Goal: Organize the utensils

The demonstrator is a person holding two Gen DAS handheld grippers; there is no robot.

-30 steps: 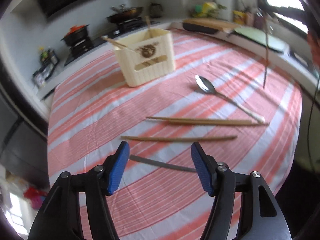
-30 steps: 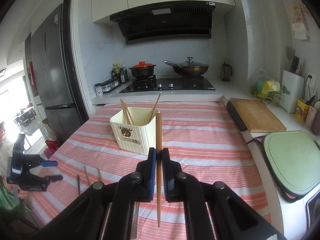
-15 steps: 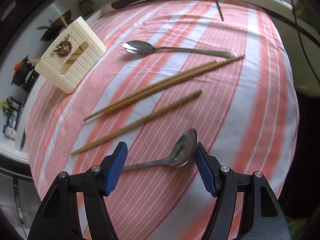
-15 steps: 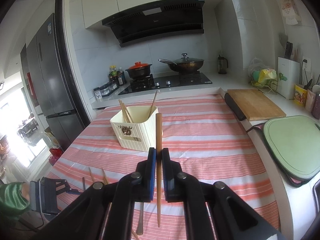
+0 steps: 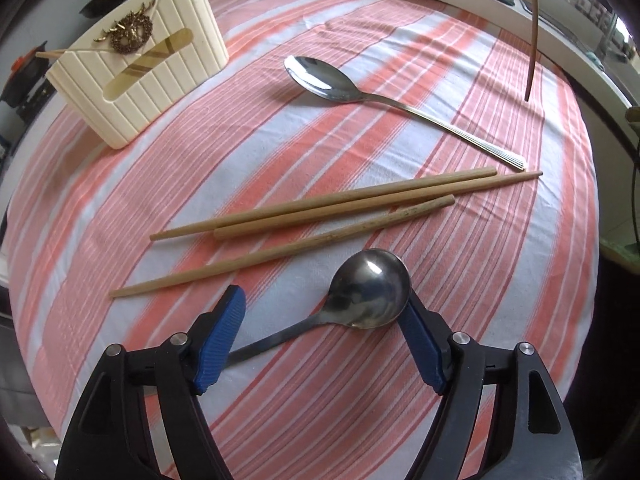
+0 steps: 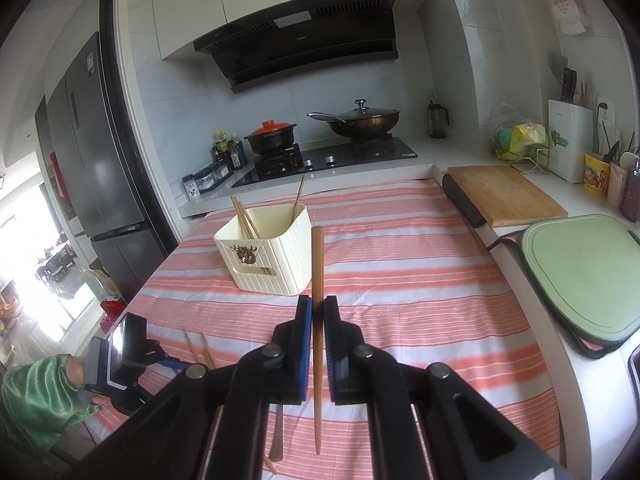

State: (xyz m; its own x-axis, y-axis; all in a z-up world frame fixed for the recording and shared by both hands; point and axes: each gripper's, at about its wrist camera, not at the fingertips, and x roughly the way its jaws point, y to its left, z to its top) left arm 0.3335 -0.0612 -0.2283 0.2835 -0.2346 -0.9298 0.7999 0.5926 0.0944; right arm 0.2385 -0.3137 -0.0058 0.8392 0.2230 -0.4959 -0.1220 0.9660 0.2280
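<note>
A: Striped in orange and white, the tablecloth (image 5: 208,148) covered a kitchen table that ran up to a counter with a gas hob (image 6: 320,160), a lidded wok (image 6: 360,120) and a clay pot with an orange lid (image 6: 272,136).

B: And the cream utensil holder (image 5: 136,72)?

A: At about 10 o'clock in the left wrist view, upright on the cloth, with chopsticks leaning inside it.

B: What was the left gripper (image 5: 320,332) doing?

A: Pointing steeply down over a dark round-bowled soup spoon (image 5: 370,290). Its jaws were opening, the spoon lying between the blue pads (image 5: 220,340), bowl right beside the right-hand pad, handle trailing towards 8 o'clock. I couldn't tell whether that pad touched the bowl.

B: Anything else loose?

A: Three wooden chopsticks (image 5: 320,210) lay just past the spoon, two side by side and touching, the third near them. A shiny long-handled spoon (image 5: 320,80) sat at 12 o'clock, well apart from the holder.

B: And the right gripper (image 6: 317,312)?

A: Clamped tight on a single chopstick (image 6: 318,264), which stood nearly upright between the pads, its top end at 12 o'clock before the holder's near corner
</note>
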